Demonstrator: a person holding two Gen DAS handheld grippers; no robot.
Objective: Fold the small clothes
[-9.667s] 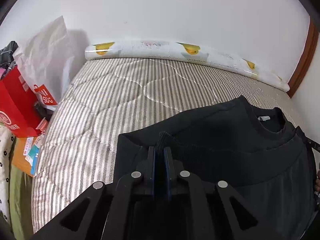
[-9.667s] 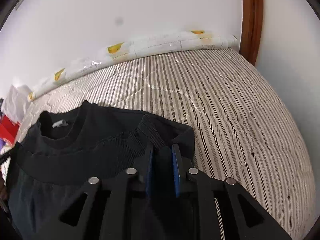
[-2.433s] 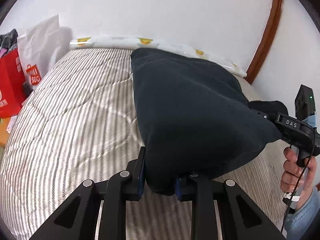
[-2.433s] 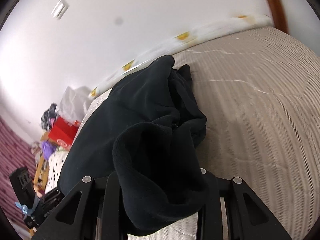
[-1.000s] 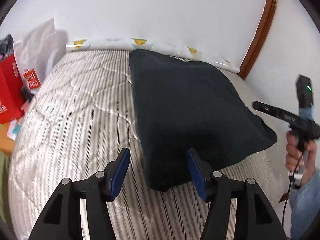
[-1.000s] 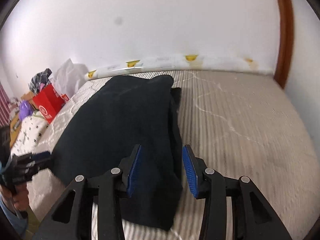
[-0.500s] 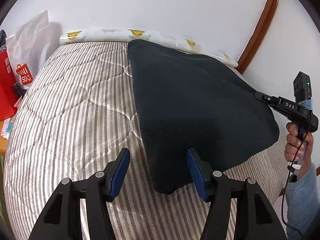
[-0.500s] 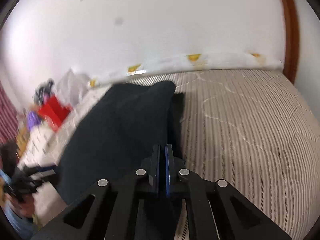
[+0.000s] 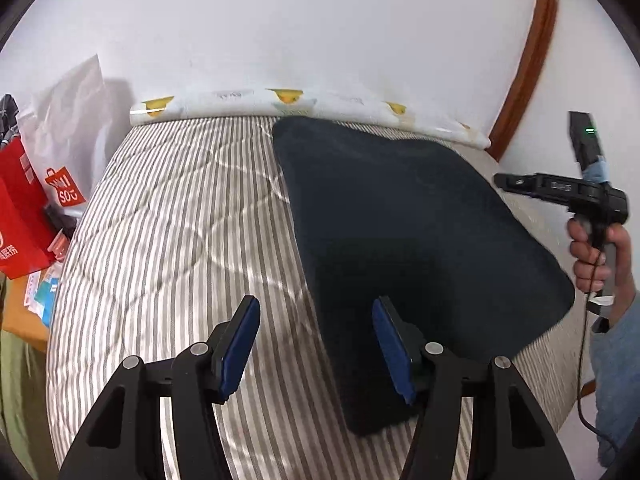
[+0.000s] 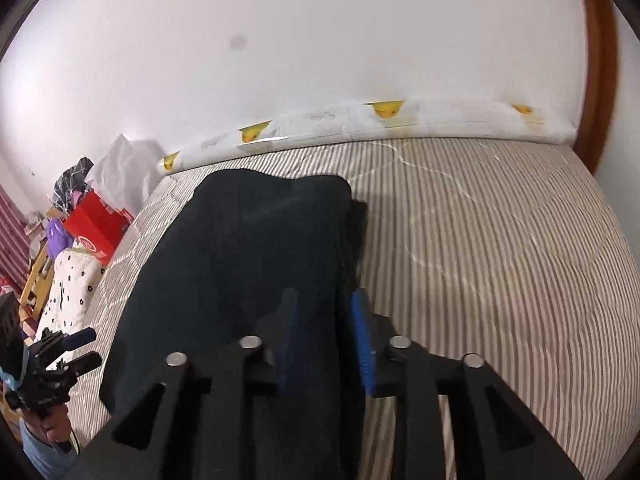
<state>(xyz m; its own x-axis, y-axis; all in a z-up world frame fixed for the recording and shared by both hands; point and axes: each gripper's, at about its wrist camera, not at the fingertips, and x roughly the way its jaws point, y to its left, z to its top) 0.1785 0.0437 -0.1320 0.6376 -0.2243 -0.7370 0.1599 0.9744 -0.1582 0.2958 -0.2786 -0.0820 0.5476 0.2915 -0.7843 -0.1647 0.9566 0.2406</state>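
**A:** Where do the tools stand?

**B:** The left gripper (image 9: 316, 304) has its blue pads wide apart and pinches nothing. The near left corner of the dark folded garment (image 9: 400, 220) lies just inside its right-hand pad, and the rest of the gap is over bare striped quilt (image 9: 180, 240). The right gripper (image 10: 324, 320) has just been opening its jaws. That view is blurred, but the garment's right edge runs between the pads, and I judge they are not pressing on it.

**A:** And the garment itself?

**B:** It lies flat on the quilt as one long dark slab. It reaches from the printed bolster (image 9: 224, 100) at the far edge down towards the near edge, on the right half of the bed. Along its right side, stacked layers show.

**A:** So which step is this, and how should it be done?

**B:** The lengthwise folds look finished, so I think the next move is to take the near end and double it over the far end. Each gripper should bite its own near corner to the same depth and catch every layer. The cloth looks thick, so a shallow pinch would probably take only the top ply.

**A:** What could go wrong?

**B:** A pad could pinch the quilt along with the cloth. If one corner is lifted before the other, the stack could skew. The corners should go up level, travel far together, and be laid edge on edge.
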